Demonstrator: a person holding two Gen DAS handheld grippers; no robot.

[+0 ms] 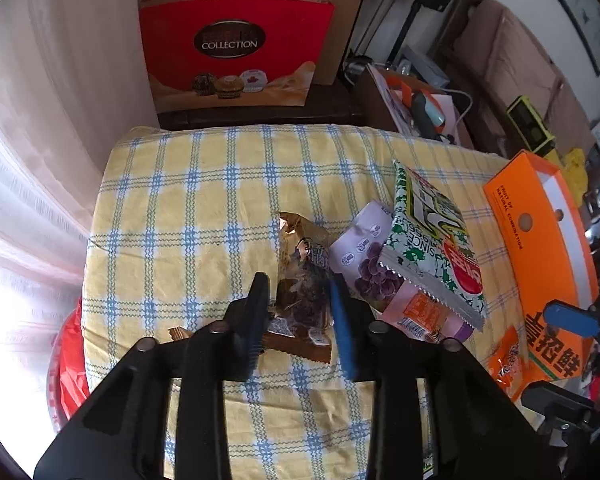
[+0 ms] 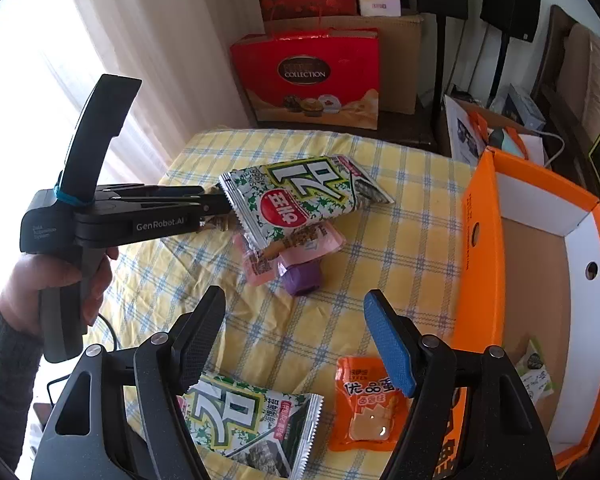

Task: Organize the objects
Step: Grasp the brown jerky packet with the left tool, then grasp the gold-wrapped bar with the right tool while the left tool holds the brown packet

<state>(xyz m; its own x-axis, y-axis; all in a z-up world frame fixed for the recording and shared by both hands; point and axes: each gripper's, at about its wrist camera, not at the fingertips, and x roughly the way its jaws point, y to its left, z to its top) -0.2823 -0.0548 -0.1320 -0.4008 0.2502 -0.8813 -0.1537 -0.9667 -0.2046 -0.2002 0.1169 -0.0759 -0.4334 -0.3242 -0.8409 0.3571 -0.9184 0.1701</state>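
The left claw (image 1: 300,296), tilted steeply down, is clamped on a brown snack packet (image 1: 304,280) on the checked worktop (image 1: 204,200), while the right claw (image 2: 296,332) hangs apart above an orange packet (image 2: 364,404).

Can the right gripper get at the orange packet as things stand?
Probably yes. The right gripper is open and hangs just above the orange packet, which lies flat on the tablecloth with nothing on top. The box stands close beside it.
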